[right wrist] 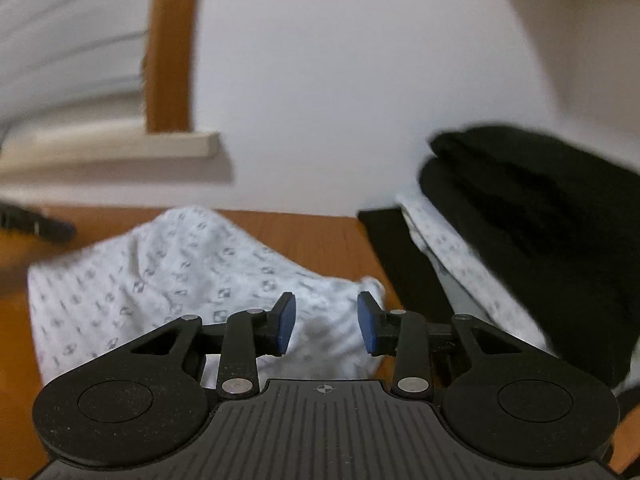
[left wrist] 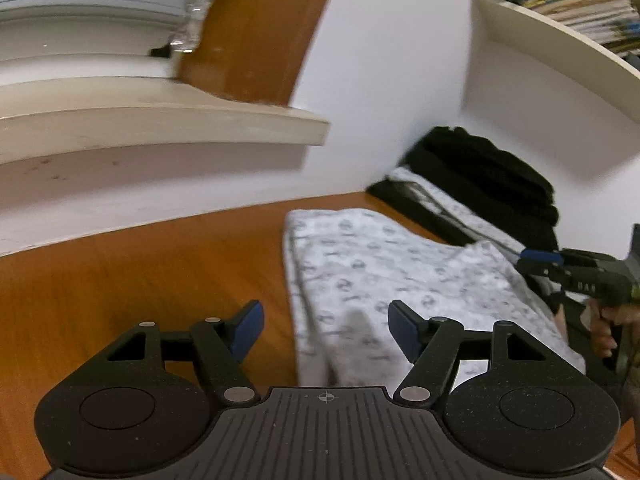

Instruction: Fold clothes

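Note:
A white garment with a small grey print (left wrist: 372,276) lies partly folded on the wooden table (left wrist: 140,280). My left gripper (left wrist: 326,330) hovers over its near left edge, open, with nothing between its blue pads (left wrist: 250,328). My right gripper (left wrist: 536,260), held by a hand (left wrist: 604,328), sits at the garment's right side. In the right wrist view the right gripper (right wrist: 326,324) stands open a little above the garment (right wrist: 160,280); the cloth lies beyond the pads (right wrist: 286,326), not pinched. The left gripper's tip (right wrist: 44,226) shows blurred at the far left.
A stack of folded black and patterned clothes (left wrist: 480,188) (right wrist: 528,220) rests against the white wall at the back right of the table (right wrist: 320,236). A cream ledge (left wrist: 160,120) juts out at the left. Books fill a shelf (left wrist: 580,4) above.

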`<state>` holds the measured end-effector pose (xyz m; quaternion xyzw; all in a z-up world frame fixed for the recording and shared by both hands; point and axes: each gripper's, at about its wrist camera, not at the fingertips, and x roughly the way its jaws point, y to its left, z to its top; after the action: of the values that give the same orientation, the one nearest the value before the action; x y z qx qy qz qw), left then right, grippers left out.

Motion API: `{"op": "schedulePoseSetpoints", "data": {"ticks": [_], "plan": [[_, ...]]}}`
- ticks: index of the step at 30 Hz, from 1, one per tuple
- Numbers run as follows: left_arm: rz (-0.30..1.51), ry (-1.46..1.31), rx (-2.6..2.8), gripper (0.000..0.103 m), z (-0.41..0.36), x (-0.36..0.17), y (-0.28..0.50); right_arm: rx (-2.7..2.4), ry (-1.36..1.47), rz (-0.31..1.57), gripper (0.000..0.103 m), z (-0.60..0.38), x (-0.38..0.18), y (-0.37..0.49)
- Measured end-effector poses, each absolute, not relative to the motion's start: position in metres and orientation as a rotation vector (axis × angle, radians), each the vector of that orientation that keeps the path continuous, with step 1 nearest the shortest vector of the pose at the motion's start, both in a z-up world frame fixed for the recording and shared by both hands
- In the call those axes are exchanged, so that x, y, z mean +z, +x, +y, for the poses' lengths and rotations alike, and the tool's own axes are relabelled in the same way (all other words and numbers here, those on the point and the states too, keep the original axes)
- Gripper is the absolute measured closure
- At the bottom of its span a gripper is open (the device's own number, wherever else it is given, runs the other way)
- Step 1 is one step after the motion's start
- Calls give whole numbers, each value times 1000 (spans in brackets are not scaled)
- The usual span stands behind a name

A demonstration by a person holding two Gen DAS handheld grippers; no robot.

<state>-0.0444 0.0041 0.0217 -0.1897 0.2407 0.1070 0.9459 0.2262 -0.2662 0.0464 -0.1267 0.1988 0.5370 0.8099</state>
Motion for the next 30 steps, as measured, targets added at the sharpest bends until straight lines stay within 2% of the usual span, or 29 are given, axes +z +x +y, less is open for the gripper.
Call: {"op": "schedulePoseSetpoints", "data": {"ticks": [5,9,16,17,18,19,25,27,29,30], "plan": [[539,-304,194,31,-15,19,-35,1221,-132,558,67,-265,40,244],[584,-270,192,35,-20,13,-32,1194,-168,625,67,-244,36,257],[613,-269,180,35,-17,8,-33,1172,-85,727,64,-237,19,287],[618,-265,180,35,-18,7,-32,1182,-62,724,76,-239,18,289],[623,-261,180,35,-18,6,-32,1190,-51,708,92,-241,20,289],[622,-261,180,35,-18,5,-32,1183,-46,678,99,-245,23,288],[618,-253,179,35,-17,3,-33,1059,-92,558,98,-275,33,273],[617,-250,177,35,-17,2,-34,1003,-144,537,94,-274,29,267],[614,-251,176,35,-16,2,-34,990,-144,499,83,-277,32,262],[614,-248,177,34,-16,2,-34,1014,-127,493,83,-279,34,260]]}}
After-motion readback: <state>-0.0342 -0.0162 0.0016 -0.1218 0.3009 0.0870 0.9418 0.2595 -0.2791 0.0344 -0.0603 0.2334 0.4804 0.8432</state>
